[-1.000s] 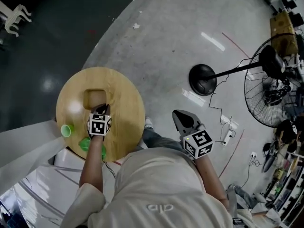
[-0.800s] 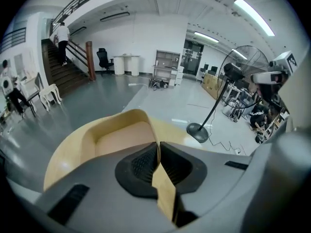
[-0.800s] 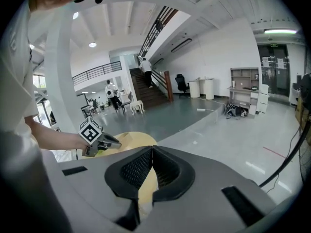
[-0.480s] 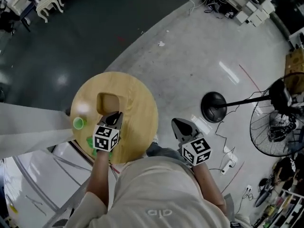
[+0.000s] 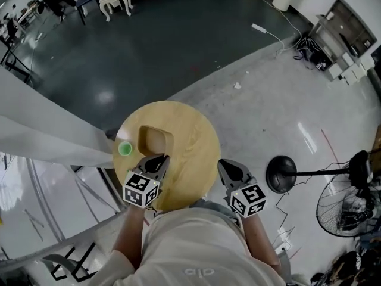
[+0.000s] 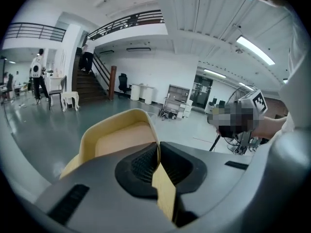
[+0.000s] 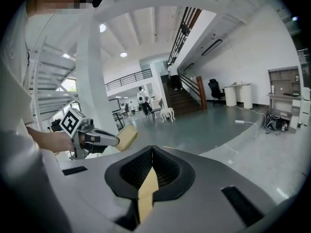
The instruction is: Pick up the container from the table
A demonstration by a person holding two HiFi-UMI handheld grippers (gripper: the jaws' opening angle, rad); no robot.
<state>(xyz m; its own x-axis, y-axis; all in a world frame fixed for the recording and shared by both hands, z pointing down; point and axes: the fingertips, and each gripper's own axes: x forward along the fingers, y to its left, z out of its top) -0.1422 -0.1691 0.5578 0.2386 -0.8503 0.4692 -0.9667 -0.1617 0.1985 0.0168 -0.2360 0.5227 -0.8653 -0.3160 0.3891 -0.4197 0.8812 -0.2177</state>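
Light: bright, even, from ceiling strip lamps (image 6: 252,50). Glare: white patches on the glossy floor (image 5: 104,96). Distortion: heavy fisheye bending, black corners in both gripper views. Foreground soft.

The left claw (image 5: 156,162) sits over the near side of the counter (image 5: 193,130), pointing away from the person and tilted slightly downward. Its jaws are clamped on the near wall of the container (image 5: 153,140), which passes between the pads. The left forearm (image 5: 132,234) runs bare from the body up to the counter's near edge. The right claw (image 5: 230,170) is just off the counter's right edge, level with the left, jaws pressed together. The right forearm (image 5: 263,243) lies bent close to the torso.
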